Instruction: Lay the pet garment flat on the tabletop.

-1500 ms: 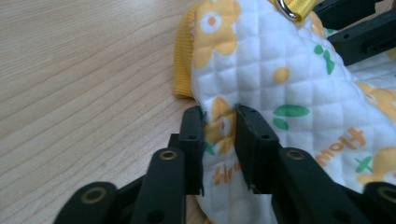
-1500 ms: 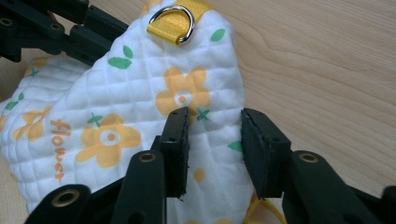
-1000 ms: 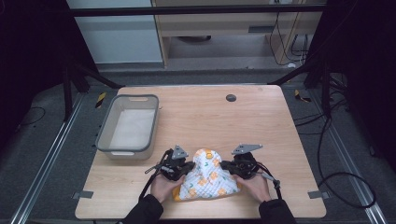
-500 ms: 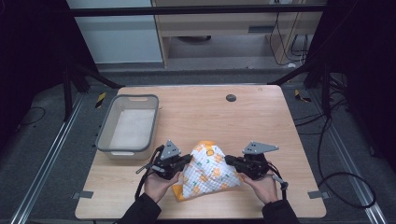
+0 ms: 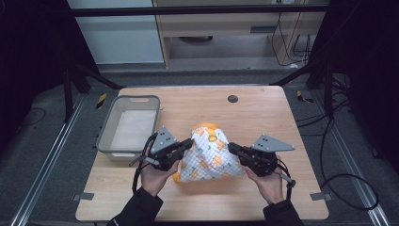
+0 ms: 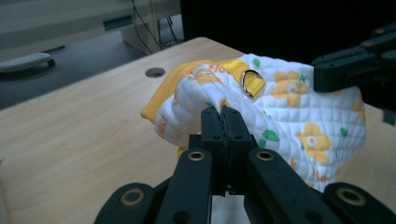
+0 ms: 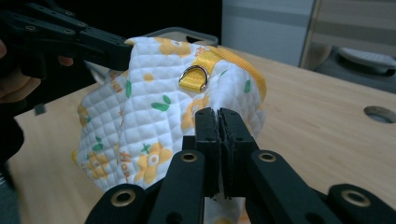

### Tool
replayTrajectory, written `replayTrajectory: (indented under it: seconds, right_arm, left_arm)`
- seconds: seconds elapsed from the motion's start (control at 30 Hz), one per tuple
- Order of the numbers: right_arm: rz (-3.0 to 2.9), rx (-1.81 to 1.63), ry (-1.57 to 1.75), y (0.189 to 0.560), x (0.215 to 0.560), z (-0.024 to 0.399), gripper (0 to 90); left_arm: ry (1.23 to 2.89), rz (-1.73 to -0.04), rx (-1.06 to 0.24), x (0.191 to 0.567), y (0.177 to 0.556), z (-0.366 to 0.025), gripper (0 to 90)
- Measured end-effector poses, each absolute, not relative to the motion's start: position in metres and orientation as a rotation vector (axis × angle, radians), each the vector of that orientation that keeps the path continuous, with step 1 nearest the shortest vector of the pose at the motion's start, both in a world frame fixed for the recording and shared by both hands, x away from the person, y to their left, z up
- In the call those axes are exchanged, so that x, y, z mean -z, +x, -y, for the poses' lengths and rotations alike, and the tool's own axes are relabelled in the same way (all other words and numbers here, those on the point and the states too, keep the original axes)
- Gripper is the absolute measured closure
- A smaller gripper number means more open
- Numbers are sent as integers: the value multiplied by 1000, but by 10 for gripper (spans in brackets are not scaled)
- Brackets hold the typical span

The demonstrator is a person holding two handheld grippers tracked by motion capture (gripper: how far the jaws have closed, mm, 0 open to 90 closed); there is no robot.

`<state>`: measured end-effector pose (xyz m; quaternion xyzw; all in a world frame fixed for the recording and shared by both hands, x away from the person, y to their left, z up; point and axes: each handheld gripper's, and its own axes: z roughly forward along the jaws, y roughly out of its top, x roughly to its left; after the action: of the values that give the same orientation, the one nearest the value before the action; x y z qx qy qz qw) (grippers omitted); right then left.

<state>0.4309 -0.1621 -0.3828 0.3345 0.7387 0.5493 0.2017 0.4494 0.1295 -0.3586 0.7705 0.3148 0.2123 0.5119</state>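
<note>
quilted floral bag (image 5: 209, 157) with orange lettering too small to read, left gripper (image 5: 188, 144) and right gripper (image 5: 231, 147) each clamped on its fabric

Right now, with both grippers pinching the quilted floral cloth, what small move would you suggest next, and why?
Probably lift slightly higher: the left gripper and right gripper pinch opposite edges of the white quilted cloth with yellow flowers, whose lower edge hangs near the wooden table.

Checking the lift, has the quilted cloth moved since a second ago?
Yes. The cloth has come up off the table, its top nearer the tray.
</note>
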Motion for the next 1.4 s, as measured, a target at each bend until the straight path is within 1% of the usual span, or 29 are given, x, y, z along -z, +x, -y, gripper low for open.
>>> replayTrajectory:
  seconds: [0.1, 0.2, 0.23, 0.27, 0.3, 0.33, 0.37, 0.47, 0.53, 0.6, 0.73, 0.83, 0.93, 1.13, 1.23, 1.4]
  right_arm:
    - [-1983, -1524, 969, 446, 385, 156, 869]
    - [-1894, -1449, 1036, 471, 396, 148, 863]
    - [-1881, -1425, 1054, 477, 400, 146, 855]
    - [-1880, -1392, 1082, 486, 406, 143, 830]
    - [-1880, -1339, 1114, 495, 413, 140, 786]
    - [-1884, -1308, 1129, 501, 417, 140, 770]
    - [-1889, -1291, 1139, 504, 421, 141, 740]
    - [-1888, -1301, 1138, 502, 420, 150, 669]
    - [-1880, -1294, 1124, 497, 418, 157, 640]
    - [-1885, -1306, 1122, 491, 415, 168, 608]
    - [-1921, -1293, 1096, 480, 415, 186, 559]
    - [-1960, -1284, 1085, 473, 419, 196, 527]
    - [-1999, -1286, 1075, 466, 426, 202, 500]
    - [-2060, -1272, 1083, 458, 444, 206, 473]
    - [-2101, -1247, 1107, 460, 455, 204, 467]
    - [-2156, -1217, 1120, 466, 470, 194, 465]
  left_arm:
    - [1826, -801, -546, 357, 469, -125, 894]
    - [1802, -883, -568, 366, 495, -120, 887]
    - [1787, -921, -569, 371, 504, -118, 879]
    - [1779, -971, -556, 377, 515, -118, 853]
    - [1774, -1007, -569, 382, 521, -118, 770]
    - [1769, -1035, -583, 386, 525, -120, 685]
    - [1762, -1039, -569, 388, 525, -124, 634]
    - [1765, -1040, -582, 391, 520, -136, 512]
    - [1764, -1038, -574, 393, 515, -147, 454]
    - [1771, -1042, -584, 393, 509, -157, 418]
    - [1794, -1027, -603, 396, 495, -173, 383]
    - [1846, -1010, -612, 401, 485, -180, 361]
    - [1902, -998, -632, 409, 476, -182, 358]
    - [1944, -1003, -596, 433, 469, -178, 350]
    - [1979, -1009, -561, 446, 472, -170, 346]
    - [2035, -1001, -547, 455, 476, -160, 327]
